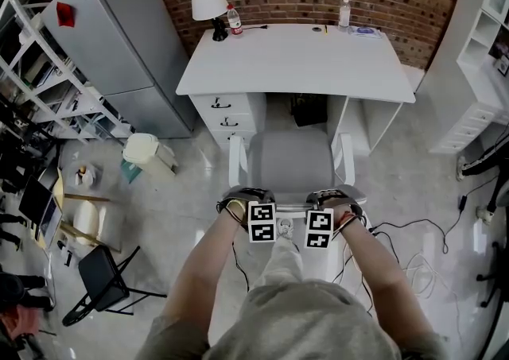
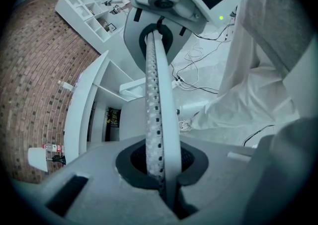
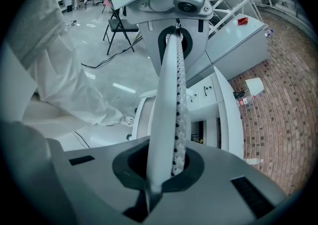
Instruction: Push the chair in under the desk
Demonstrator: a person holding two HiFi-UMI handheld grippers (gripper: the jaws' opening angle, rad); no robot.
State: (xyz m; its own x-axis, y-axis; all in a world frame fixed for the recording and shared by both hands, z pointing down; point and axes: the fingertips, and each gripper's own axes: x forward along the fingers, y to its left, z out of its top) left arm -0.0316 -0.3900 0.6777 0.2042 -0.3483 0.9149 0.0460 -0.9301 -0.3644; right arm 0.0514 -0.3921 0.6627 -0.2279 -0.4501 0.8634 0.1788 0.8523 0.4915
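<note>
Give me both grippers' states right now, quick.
Left gripper: closed, nothing between its jaws.
Right gripper: closed, nothing between its jaws.

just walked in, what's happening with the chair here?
A person stands behind the grey chair with the left gripper and right gripper side by side at its back edge. Both grippers have their jaws together with nothing between them, so this looks like a push, not a grab; actual contact can't be confirmed. The chair faces the opening of the white desk but isn't under it yet.
</note>
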